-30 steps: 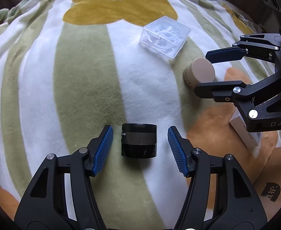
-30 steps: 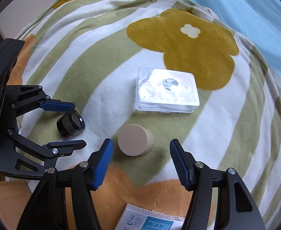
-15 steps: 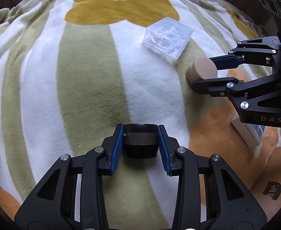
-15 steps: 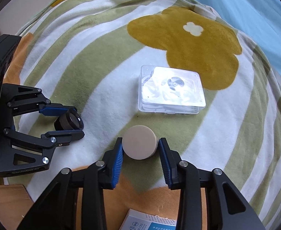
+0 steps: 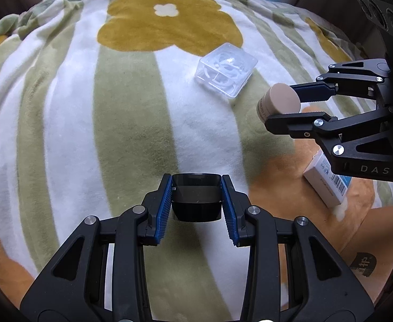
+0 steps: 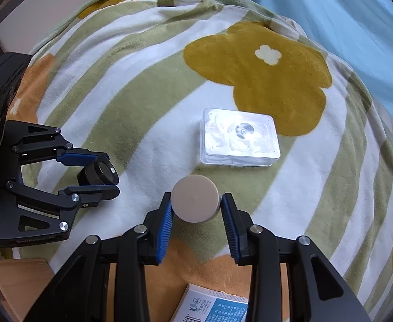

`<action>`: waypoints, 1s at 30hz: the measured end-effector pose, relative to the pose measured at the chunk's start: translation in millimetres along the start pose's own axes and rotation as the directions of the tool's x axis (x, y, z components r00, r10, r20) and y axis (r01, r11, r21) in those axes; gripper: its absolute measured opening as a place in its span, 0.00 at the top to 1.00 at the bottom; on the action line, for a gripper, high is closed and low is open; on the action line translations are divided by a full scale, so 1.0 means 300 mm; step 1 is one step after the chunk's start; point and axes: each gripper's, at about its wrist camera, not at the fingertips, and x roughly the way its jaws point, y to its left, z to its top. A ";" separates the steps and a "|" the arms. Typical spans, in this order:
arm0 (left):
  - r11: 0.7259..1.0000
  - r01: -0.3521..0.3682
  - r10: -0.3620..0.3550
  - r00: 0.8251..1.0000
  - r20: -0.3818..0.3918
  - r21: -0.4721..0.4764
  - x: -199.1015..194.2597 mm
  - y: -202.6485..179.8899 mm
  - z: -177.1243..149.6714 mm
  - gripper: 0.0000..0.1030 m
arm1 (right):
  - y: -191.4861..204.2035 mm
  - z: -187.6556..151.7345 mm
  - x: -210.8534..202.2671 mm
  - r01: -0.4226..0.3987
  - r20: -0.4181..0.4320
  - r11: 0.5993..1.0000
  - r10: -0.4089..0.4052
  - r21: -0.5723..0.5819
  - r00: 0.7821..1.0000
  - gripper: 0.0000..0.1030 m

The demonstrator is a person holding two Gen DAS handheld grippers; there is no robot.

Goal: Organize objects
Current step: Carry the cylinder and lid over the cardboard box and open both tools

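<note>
Jaws of the left gripper pinch the black lens; right gripper jaws pinch the beige jar, apparently lifted.

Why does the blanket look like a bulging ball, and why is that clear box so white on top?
Left wrist view: the fisheye lens bows the striped blanket and darkens the corners. Right wrist view: same bulge; the clear plastic box has glare on its lid, hiding most of its contents.
</note>
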 end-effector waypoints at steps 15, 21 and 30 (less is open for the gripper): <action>1.000 0.029 -0.029 0.993 0.116 0.004 -0.405 -0.119 -0.005 0.69 | 0.091 -0.018 -0.385 -0.035 0.093 0.999 0.031 0.041 0.995 0.68; 1.000 0.026 -0.026 0.987 0.160 0.002 -0.569 -0.219 -0.091 0.69 | 0.161 -0.073 -0.557 -0.054 0.136 0.998 0.051 0.019 0.989 0.68; 0.998 0.035 -0.027 0.988 0.154 -0.049 -0.685 -0.345 -0.303 0.69 | 0.281 -0.254 -0.705 -0.072 0.132 0.997 0.073 -0.013 0.989 0.68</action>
